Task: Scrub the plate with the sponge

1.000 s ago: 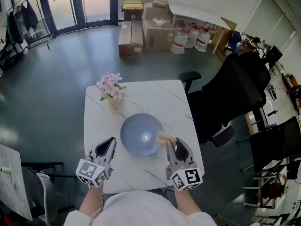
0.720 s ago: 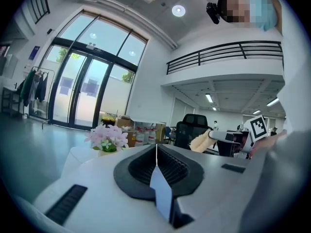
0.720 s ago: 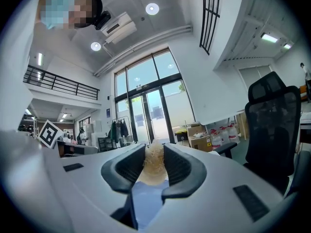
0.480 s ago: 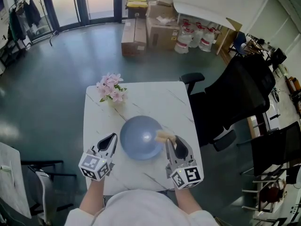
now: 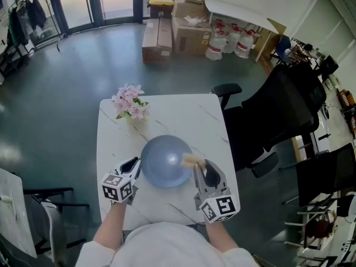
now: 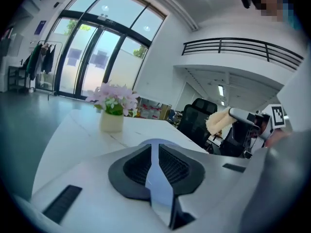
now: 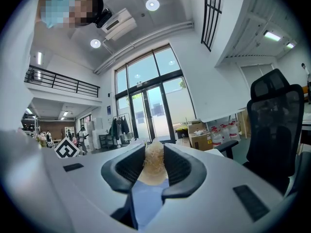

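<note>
Currently gripping the sponge [image 5: 191, 159] in the right tongs [image 5: 199, 167] over the 3 o'clock rim of the plate [image 5: 163, 161] for scrubbing, with the left tongs [image 5: 134, 163] closed empty at its 9 o'clock rim, presumably for steadying.

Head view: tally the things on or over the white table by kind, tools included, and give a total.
plate: 1
sponge: 1
vase of flowers: 1
tools: 2 (left tool, right tool)
Total: 5
</note>
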`<state>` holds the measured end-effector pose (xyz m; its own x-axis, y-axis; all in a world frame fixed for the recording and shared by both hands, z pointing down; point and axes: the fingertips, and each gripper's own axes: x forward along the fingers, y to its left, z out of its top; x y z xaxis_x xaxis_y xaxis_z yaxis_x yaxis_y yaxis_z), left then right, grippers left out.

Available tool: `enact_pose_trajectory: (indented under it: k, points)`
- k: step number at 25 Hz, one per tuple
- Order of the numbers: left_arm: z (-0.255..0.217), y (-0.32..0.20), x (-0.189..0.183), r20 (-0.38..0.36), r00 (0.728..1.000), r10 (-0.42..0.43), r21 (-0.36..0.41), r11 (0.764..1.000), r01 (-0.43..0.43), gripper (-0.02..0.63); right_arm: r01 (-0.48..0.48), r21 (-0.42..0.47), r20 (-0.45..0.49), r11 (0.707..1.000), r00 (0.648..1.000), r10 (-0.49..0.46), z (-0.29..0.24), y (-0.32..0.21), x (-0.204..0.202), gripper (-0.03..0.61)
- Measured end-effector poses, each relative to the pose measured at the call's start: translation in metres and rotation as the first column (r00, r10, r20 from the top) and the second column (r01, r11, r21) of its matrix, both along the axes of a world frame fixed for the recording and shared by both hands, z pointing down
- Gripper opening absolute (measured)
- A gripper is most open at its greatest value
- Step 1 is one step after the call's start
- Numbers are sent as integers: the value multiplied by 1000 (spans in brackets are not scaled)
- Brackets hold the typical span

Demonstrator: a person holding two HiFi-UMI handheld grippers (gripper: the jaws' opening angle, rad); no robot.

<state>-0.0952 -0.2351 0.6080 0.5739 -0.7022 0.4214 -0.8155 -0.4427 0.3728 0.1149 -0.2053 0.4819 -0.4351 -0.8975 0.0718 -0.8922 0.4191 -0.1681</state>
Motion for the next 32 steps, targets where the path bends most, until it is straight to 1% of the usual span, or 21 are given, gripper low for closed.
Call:
enact_pose_trajectory:
  k: [1, 2, 3, 4, 7, 11, 14, 16, 20, 26, 27, 30, 32]
  points:
    - [9, 0, 0, -12, 1000, -7, -32, 999, 6, 37, 1, -1, 0, 1000, 1000, -1, 1, 0, -1, 118]
    - [18, 0, 1, -25, 1000, -12, -67, 998, 10, 72, 3, -1, 1, 1000, 1000, -3, 2, 0, -1, 119]
    - [27, 1, 2, -40, 999, -15, -106, 994, 11, 181, 3, -2, 2, 1000, 1000, -3, 2, 0, -1, 119]
    - [35, 2, 4, -55, 998, -16, -146, 989, 8, 209, 3, -4, 2, 1000, 1000, -3, 2, 1, -1, 118]
    - [57, 5, 8, -72, 997, -15, -238, 971, -3, 228, 0, -10, -2, 1000, 1000, 0, 2, 1, 0, 118]
    - [78, 3, 10, -55, 998, -18, -313, 950, 0, 230, -2, -14, -6, 1000, 1000, 1, 3, 1, 1, 118]
    - [91, -2, 10, -46, 999, -25, -377, 926, 6, 230, 1, -17, -7, 1000, 1000, -1, 5, -1, 1, 118]
    - [95, -6, 12, -52, 998, -29, -410, 912, 5, 230, 0, -20, -9, 1000, 1000, -1, 6, -2, 1, 118]
    - [103, -12, 11, -64, 997, -53, -455, 891, 18, 230, 1, -22, -7, 1000, 1000, -2, 8, -3, 1, 118]
    - [118, -11, 9, -23, 999, -48, -496, 868, 31, 225, -2, -23, -9, 1000, 1000, 2, 7, -3, 3, 119]
    - [120, -11, 8, -12, 999, -46, -496, 868, 34, 211, -2, -23, -8, 1000, 1000, 2, 8, -3, 4, 118]
    - [122, -10, 8, 21, 999, -36, -489, 871, 42, 139, -2, -21, -8, 1000, 1000, 2, 8, -2, 6, 119]
    - [122, -11, 9, 31, 999, -32, -486, 873, 43, 113, -5, -21, -9, 1000, 1000, 5, 8, -1, 7, 120]
